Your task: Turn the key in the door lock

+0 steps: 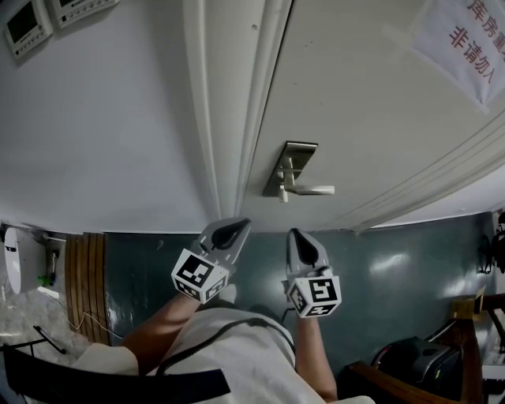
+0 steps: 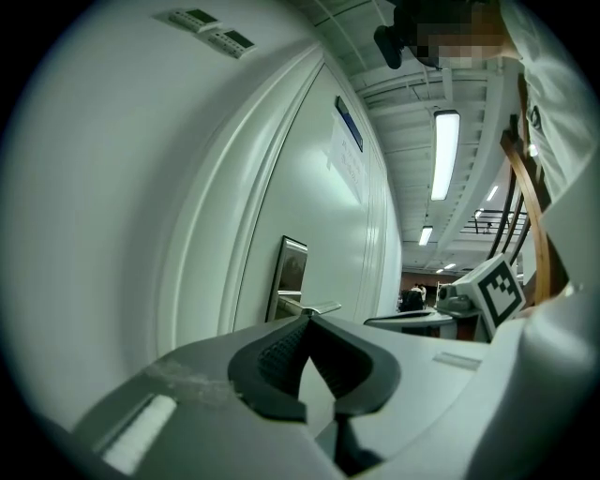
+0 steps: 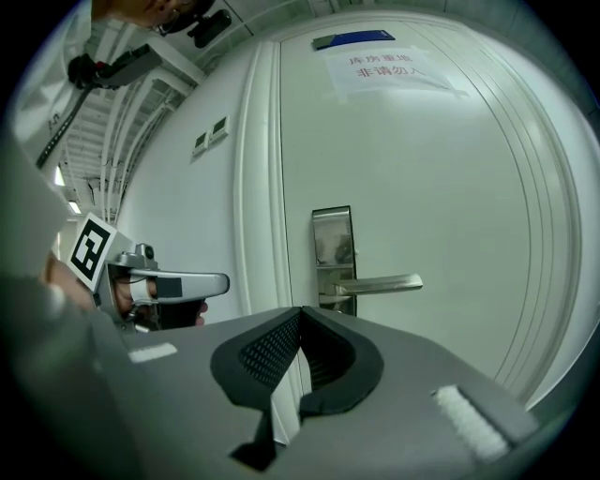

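A silver lock plate (image 1: 289,167) with a lever handle (image 1: 312,189) sits on the white door (image 1: 371,118). I cannot make out a key at the lock. Both grippers hang below the lock, short of the door, pointing at it. My left gripper (image 1: 237,229) is shut with nothing between its jaws; in its own view the pads meet (image 2: 307,321) with the lock plate (image 2: 289,279) beyond. My right gripper (image 1: 298,235) is shut and empty too, and its tips (image 3: 300,313) point just under the lever handle (image 3: 380,283) of the lock plate (image 3: 333,248).
The white door frame (image 1: 229,118) runs left of the lock, with wall control panels (image 1: 28,24) further left. A paper sign with red print (image 1: 465,39) hangs on the door. A slatted wooden piece (image 1: 85,276) stands at the left and dark furniture (image 1: 410,363) at the lower right.
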A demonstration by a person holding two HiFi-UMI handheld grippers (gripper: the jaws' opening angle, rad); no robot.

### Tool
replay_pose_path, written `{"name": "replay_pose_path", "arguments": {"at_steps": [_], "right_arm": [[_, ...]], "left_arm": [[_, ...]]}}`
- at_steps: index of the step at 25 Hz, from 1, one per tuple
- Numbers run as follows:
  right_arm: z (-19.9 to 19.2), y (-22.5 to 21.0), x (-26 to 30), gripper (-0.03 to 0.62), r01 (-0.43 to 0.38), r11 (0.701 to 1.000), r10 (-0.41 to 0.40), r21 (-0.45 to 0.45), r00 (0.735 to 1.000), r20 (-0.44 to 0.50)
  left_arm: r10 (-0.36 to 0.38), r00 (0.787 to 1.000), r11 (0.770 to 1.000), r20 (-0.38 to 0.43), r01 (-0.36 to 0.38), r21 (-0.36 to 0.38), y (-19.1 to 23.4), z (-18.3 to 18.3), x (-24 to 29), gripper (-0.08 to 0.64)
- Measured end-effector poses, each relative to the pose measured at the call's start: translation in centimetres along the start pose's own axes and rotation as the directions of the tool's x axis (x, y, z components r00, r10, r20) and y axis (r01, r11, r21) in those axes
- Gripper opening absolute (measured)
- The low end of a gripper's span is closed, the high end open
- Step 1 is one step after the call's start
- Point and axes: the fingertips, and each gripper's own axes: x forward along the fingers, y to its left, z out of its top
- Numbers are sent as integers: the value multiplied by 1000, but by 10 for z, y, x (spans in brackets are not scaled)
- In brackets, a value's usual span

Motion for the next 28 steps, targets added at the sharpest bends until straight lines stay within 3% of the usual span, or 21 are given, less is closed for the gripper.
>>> {"name": "replay_pose_path", "arguments": {"at_steps": [11,22,28], "right_arm": [[-6,-14,23,8,-8,1000,8,29,1000,-1],[-17,-25,41,9,-100,993,101,55,995,-16],[-33,-30,58,72,-176,969,182,173,983,-23]], "left_arm": [[0,1000,1000,-8,0,5,6,-6,11,5],[76,997,997,-14,-76,-1,2,-11,25,5],[110,994,994,-20,-110,-3,-4,-14,33,5]]}}
